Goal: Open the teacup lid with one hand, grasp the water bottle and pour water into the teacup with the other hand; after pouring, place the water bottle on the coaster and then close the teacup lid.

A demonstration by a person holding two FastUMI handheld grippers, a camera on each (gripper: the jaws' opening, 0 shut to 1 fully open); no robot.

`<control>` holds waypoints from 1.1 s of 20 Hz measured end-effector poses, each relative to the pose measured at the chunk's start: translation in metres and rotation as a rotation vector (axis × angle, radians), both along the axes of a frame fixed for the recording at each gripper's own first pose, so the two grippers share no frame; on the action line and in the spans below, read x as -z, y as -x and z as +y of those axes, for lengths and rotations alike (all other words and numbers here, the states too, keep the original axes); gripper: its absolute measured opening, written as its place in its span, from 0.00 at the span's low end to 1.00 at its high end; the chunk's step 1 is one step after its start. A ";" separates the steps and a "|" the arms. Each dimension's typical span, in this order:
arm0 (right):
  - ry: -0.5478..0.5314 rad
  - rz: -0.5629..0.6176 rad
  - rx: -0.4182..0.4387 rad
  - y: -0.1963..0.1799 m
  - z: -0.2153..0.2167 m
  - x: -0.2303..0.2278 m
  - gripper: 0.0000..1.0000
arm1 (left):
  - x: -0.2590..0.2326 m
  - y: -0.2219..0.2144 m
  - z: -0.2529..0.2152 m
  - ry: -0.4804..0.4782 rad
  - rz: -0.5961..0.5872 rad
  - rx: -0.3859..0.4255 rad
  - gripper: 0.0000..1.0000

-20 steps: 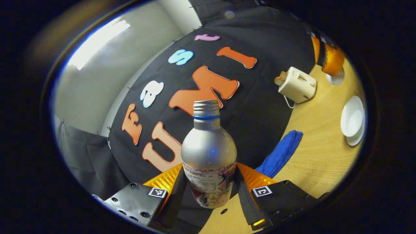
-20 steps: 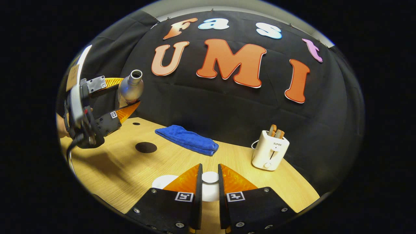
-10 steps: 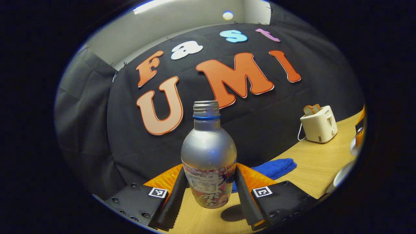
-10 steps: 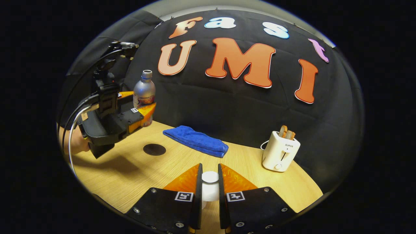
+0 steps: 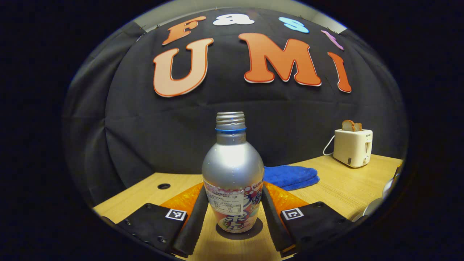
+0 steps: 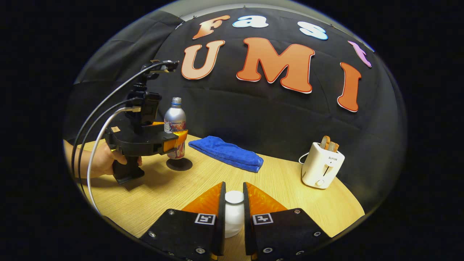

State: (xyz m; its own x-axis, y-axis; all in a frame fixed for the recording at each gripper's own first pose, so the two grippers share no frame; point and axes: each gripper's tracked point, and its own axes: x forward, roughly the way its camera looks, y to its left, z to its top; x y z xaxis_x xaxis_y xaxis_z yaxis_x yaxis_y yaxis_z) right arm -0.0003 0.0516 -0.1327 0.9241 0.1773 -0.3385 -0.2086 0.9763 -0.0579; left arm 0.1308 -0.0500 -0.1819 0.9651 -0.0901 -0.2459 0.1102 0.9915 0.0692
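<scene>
Left gripper clamps the water bottle low on its body, both fingers pressed against the labelled lower part. Bottle upright, no cap on, bare threaded neck with a blue ring under the threads. Body is matte silver metal, bulbous shoulder, printed wrap label on the bottom half in white, pink and blue with small print. In the left gripper view its base sits on or just above the dark round coaster; contact can't be confirmed. In the right gripper view the bottle stands over the coaster at the left of the wooden table, with the left gripper around it and a hand on the handle, cables looping up from it.

Right gripper is closed on the teacup lid: white, round knob on top, pinched between both fingers and held near the table's front edge.

Blue folded cloth lies mid-table by the back wall, just beside the coaster. White toaster with bread slices in the slots stands at the right, cord trailing behind. In the left gripper view a white rim shows at the far right edge, too cropped to identify.
</scene>
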 end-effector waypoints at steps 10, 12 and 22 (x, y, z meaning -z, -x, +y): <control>-0.017 0.039 -0.013 0.000 0.006 0.011 0.23 | 0.029 -0.011 0.000 0.014 0.091 0.014 0.78; -0.011 0.043 -0.017 0.000 0.008 0.014 0.23 | 0.030 -0.009 -0.001 0.025 0.101 0.014 0.78; -0.038 0.082 -0.029 0.002 0.019 0.030 0.23 | 0.034 0.007 0.000 0.063 0.138 0.049 0.96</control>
State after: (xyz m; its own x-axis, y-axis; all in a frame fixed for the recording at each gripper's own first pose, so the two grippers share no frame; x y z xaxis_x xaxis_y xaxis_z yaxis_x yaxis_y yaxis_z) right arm -0.0022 0.0706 -0.1625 0.8878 0.2177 -0.4056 -0.2394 0.9709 -0.0029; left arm 0.1238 -0.0505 -0.2160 0.9165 -0.1556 -0.3686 0.1625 0.9866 -0.0124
